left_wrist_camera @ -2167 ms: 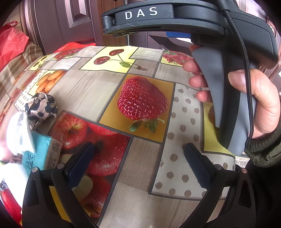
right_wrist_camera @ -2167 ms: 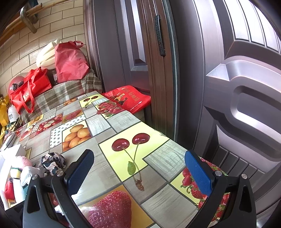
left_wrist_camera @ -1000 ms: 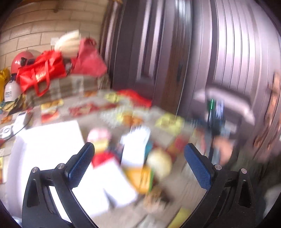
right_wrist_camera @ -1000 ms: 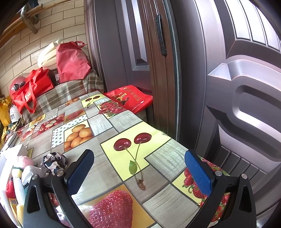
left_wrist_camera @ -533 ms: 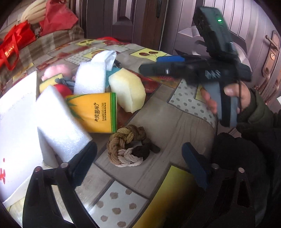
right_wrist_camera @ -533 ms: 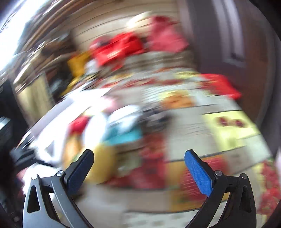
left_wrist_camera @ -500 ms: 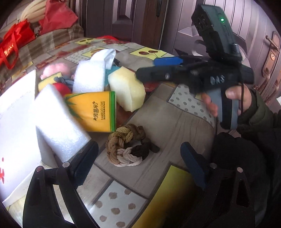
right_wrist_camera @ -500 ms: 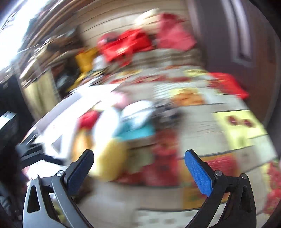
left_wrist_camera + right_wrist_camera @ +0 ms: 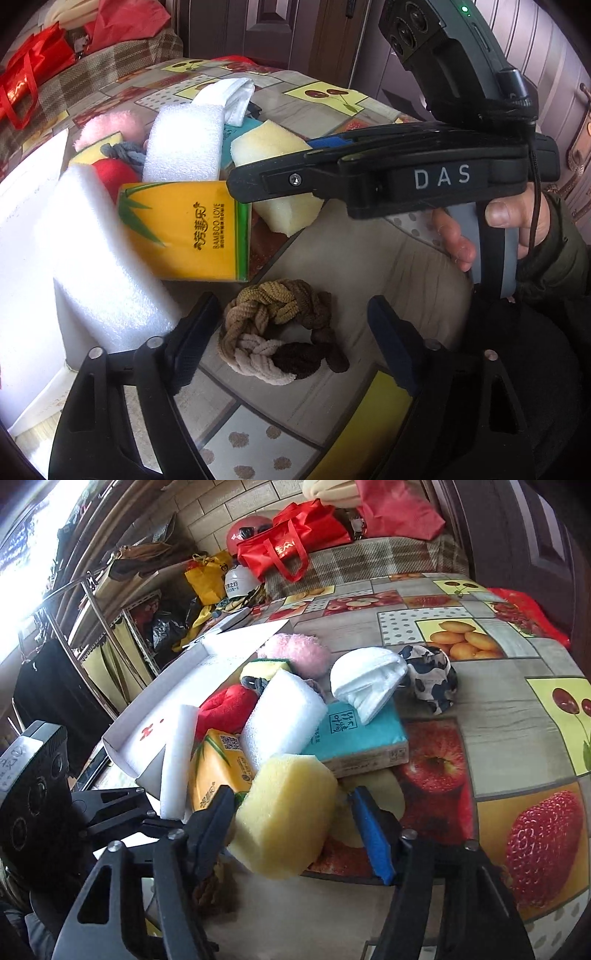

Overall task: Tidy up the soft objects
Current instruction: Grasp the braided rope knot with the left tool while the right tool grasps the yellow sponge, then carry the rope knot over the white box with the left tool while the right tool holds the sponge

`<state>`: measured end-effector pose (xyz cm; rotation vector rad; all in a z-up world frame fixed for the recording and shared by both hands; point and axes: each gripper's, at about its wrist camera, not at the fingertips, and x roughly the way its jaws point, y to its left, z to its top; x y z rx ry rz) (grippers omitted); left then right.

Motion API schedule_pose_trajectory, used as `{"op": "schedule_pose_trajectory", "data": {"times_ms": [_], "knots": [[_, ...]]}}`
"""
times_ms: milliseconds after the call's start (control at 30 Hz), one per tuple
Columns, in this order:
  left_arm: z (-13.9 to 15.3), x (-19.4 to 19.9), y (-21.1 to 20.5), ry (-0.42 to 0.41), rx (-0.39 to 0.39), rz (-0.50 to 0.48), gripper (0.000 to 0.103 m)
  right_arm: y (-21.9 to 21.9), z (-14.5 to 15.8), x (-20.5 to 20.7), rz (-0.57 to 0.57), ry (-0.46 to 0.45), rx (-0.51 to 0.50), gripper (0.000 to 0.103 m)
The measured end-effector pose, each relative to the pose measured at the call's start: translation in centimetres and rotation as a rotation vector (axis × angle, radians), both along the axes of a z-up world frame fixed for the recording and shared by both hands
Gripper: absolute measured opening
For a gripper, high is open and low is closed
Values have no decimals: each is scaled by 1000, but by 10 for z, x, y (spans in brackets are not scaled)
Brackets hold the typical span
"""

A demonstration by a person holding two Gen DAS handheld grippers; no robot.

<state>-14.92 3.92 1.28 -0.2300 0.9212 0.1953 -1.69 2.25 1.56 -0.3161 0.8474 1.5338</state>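
Meanwhile both tools gape wide, left (image 9: 291,332) over braided rope (image 9: 279,334), right (image 9: 291,825) astride yellow sponge (image 9: 284,816).

Porous yellow sponge (image 9: 284,812), knotted cotton rope (image 9: 280,332), ribbed white foam block (image 9: 107,266), glossy plastic tissue pack (image 9: 192,232), shiny oilcloth-covered bench (image 9: 509,709).

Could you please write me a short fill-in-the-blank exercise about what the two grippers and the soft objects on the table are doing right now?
1. The open left gripper frames a braided ____ in brown and cream tones.
2. The right gripper has its open jaws on either side of a ____ sponge.
3. The white folded cloth rests on the ____ tissue pack.

Missing words: rope; yellow; teal
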Motion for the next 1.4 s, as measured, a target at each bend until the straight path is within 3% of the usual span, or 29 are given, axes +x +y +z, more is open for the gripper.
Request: {"op": "schedule_pose_trajectory", "data": {"times_ms": [67, 133, 333, 500, 600, 667, 733, 833, 1033, 1133, 1267, 1400], "knots": [[2, -3, 1, 1, 18, 1, 46, -5, 3, -1, 7, -4, 11, 29], [3, -8, 3, -19, -12, -4, 41, -7, 4, 2, -1, -21, 17, 24], [13, -28, -5, -92, 20, 1, 41, -29, 20, 23, -73, -16, 112, 22], [46, -56, 3, -277, 81, 70, 41, -47, 56, 18, -154, -135, 324, 23], [59, -73, 20, -346, 159, 182, 41, -46, 59, 7, -221, -224, 392, 23], [61, -85, 29, -378, 210, 240, 41, -41, 51, 3, -251, -247, 397, 23], [58, -92, 34, -383, 210, 275, 41, -36, 42, 3, -261, -231, 374, 23], [56, -102, 33, -415, 191, 282, 41, -38, 43, 0, -282, -237, 395, 23], [61, -118, 11, -481, 255, 280, 41, -36, 41, -14, -255, -243, 394, 23], [64, -141, 16, -517, 276, 359, 41, -33, 41, -26, -224, -259, 401, 23], [65, -176, 40, -577, 238, 519, 41, -31, 42, -34, -192, -295, 408, 23], [61, -197, 54, -601, 201, 606, 41, -31, 43, -37, -184, -306, 415, 23]]}}
